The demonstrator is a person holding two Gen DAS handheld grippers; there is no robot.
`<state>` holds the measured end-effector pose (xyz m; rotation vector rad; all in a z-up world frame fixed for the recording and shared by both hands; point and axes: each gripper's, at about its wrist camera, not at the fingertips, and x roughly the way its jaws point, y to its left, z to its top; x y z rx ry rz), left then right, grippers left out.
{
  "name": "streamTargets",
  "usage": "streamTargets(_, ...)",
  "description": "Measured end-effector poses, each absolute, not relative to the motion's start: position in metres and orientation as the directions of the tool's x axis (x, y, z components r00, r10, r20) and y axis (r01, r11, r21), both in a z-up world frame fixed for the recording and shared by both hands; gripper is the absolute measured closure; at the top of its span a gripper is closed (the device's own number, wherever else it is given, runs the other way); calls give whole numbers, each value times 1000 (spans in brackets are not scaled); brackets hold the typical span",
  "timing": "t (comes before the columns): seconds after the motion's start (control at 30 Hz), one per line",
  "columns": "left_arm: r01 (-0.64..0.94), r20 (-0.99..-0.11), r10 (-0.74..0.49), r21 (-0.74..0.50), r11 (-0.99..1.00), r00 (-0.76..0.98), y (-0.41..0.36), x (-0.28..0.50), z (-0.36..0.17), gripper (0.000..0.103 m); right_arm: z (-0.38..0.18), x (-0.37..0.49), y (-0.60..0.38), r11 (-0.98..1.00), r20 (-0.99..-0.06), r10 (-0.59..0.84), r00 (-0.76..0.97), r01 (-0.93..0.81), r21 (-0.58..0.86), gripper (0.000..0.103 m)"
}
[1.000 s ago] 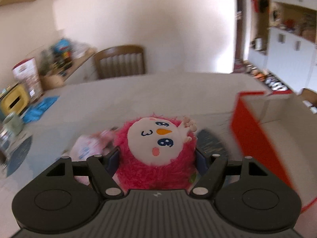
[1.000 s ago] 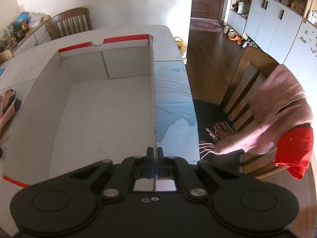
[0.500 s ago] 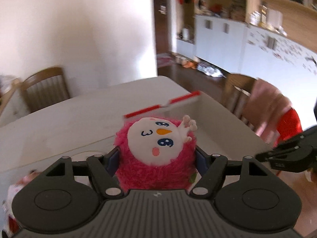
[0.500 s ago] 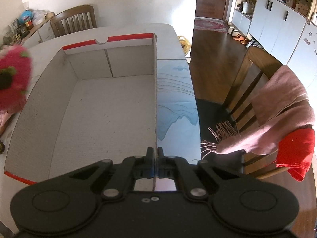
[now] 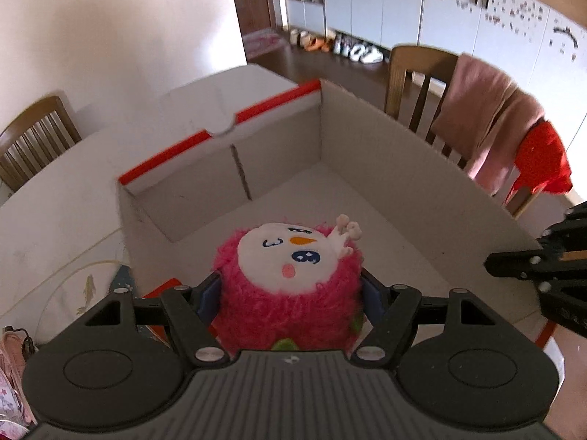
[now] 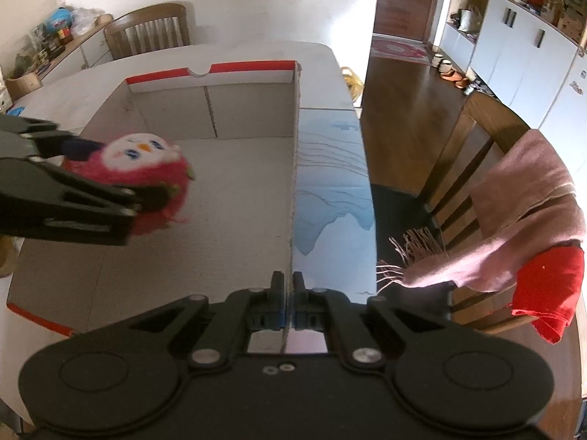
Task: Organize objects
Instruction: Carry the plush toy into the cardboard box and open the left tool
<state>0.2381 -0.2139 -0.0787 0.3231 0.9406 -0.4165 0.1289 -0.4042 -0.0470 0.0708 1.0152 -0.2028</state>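
A pink fluffy plush toy [image 5: 290, 286] with a white face sits between the fingers of my left gripper [image 5: 290, 293], which is shut on it. It hangs above the inside of a large open cardboard box [image 5: 403, 154] with red-edged flaps. In the right wrist view the same plush toy [image 6: 143, 172] and left gripper [image 6: 110, 187] hover over the left part of the box [image 6: 205, 117]. My right gripper [image 6: 288, 282] is shut on the box's right wall [image 6: 293, 168], pinching its top edge. The right gripper [image 5: 528, 267] shows at the right edge of the left wrist view.
The box rests on a white table [image 6: 256, 53]. A wooden chair [image 6: 473, 139] draped with a pink scarf [image 6: 524, 205] and a red cloth [image 6: 550, 286] stands to the right. Another chair [image 6: 146, 31] is at the table's far end. Pink items [image 5: 11, 385] lie at the left.
My left gripper has carried the plush toy to the right, from above the table to over the box interior, and lower. The right gripper has stayed on the box wall.
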Motion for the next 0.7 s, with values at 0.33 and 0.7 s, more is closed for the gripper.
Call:
streamTargets(0.33, 463, -898, -166, 46, 885, 408, -209, 259, -101, 27, -48, 135, -390, 985, -856, -109, 506, 168, -26, 100)
streamTargets(0.7, 452, -883, -224, -16, 892, 411, -185, 247, -86, 17, -49, 137, -383, 979, -862, -132, 490, 201, -36, 100)
